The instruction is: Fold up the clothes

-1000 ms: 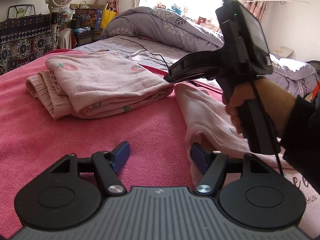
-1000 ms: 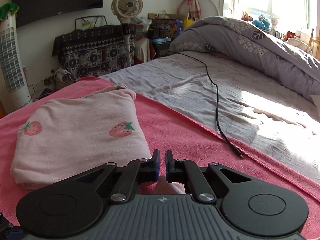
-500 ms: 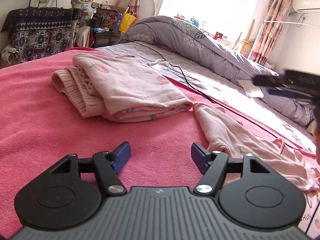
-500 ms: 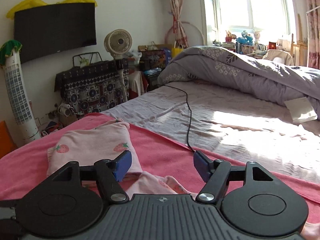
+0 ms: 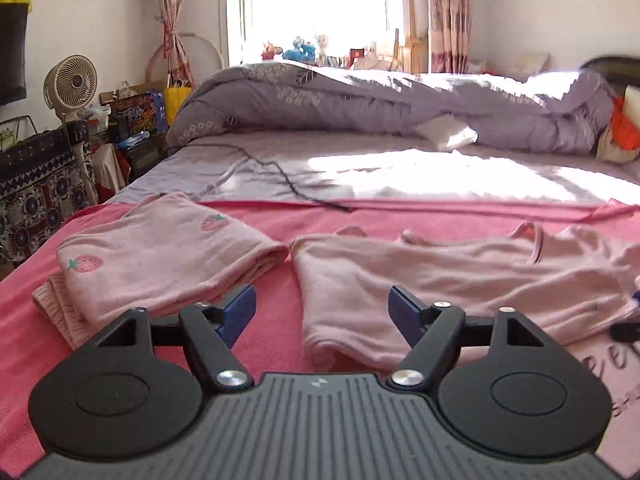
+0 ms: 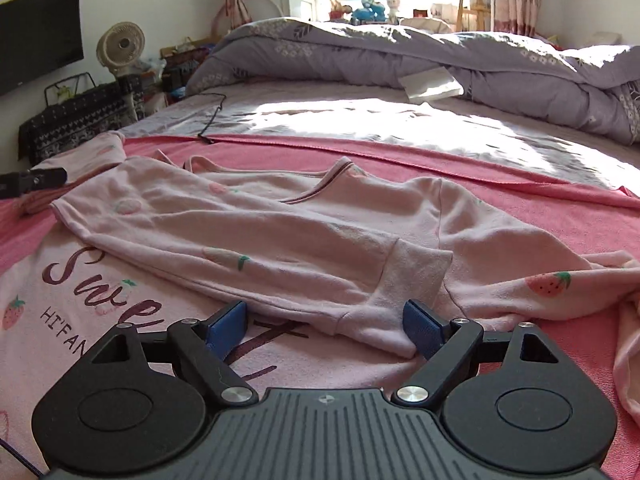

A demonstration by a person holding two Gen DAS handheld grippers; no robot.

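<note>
left wrist view: your left gripper (image 5: 322, 308) hangs tilted down at lower centre, jaws opening with nothing gripped. the folded pants (image 5: 160, 256) lie at centre left, done i judge. right wrist view: your right gripper (image 6: 325, 322) is opening over the pink top (image 6: 280, 232), mid-frame on the pink blanket (image 6: 520, 184); its cuff lies between the tips, unpressed. next, pinch that sleeve.

Left wrist view: pink top (image 5: 460, 280) runs off the right edge, far sleeve cut. Lettering on the pink blanket (image 5: 616, 364) mostly out of frame, unreadable. Window (image 5: 316, 4) blown out, sill toys (image 5: 304, 48) too small to identify. Right wrist view: blanket print (image 6: 80, 280) partly under the top and gripper body; possibly "SWEET". Hem of folded pants (image 6: 100, 152) clipped left.
</note>
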